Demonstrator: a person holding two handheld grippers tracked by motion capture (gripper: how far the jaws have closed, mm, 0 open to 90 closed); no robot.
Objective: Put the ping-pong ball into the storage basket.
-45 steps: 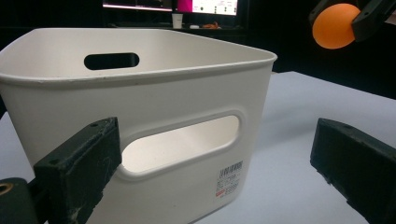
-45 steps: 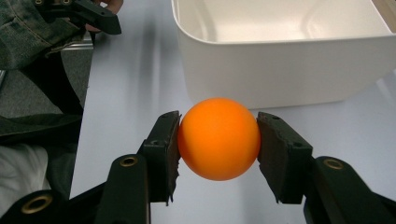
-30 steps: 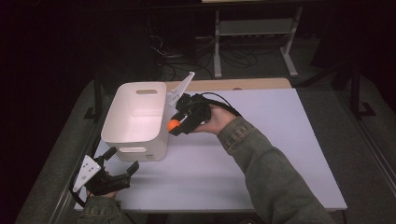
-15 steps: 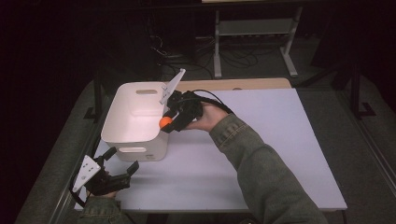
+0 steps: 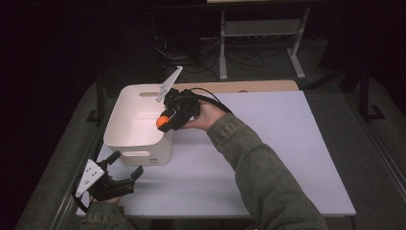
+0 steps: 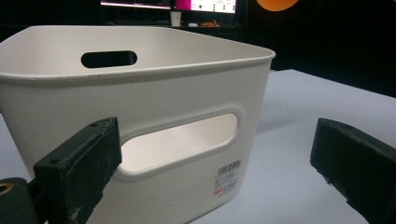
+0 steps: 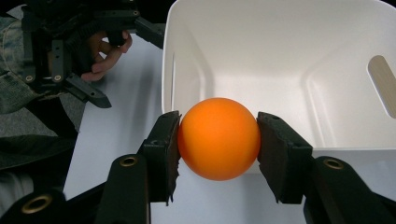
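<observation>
Orange ball (image 7: 218, 138) clamped between the right gripper (image 5: 168, 120) jaws, held over the right rim of the white handled bin (image 5: 125, 132), above its interior. Right forearm reaches in diagonally from below-right of the bin, sleeve over the white table (image 5: 287, 143). Left gripper (image 5: 125, 167) sits just off the bin's near wall, jaws spread wide, nothing between them, pointing at the handle slot.

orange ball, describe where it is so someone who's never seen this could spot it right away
Start at the white table and find the white plastic bin at its left side. At the bin's right rim, the right gripper holds the orange ball between its black jaws. It is the only brightly coloured, round thing there.
</observation>
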